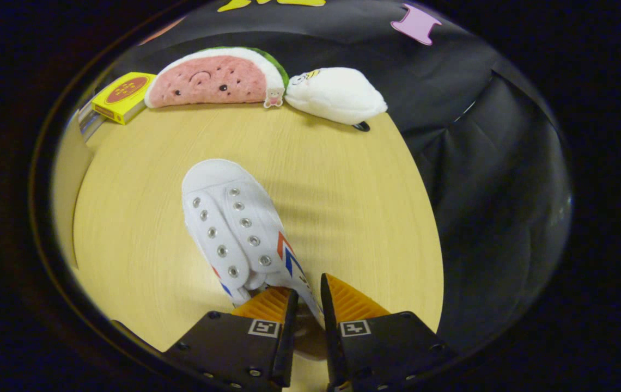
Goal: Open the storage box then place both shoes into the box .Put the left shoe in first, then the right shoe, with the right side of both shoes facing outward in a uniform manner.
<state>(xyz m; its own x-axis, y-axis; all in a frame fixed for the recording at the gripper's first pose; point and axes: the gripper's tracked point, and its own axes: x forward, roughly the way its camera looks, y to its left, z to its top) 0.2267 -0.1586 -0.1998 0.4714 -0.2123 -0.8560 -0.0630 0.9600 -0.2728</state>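
Gripper (306,296) clamped on heel side wall of white shoe (237,228). Toe directed toward counter (343,179) far edge.

shoe heel: we see the shoe (239,234) run under the gripper (306,294), fingers nearly together, its rear hidden
grip: we cannot tell

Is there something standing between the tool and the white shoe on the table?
Nothing visible. The tool is already at the white shoe: its fingers close around the shoe's side wall at the heel end. Plush toys lie far beyond, against the booth wall.
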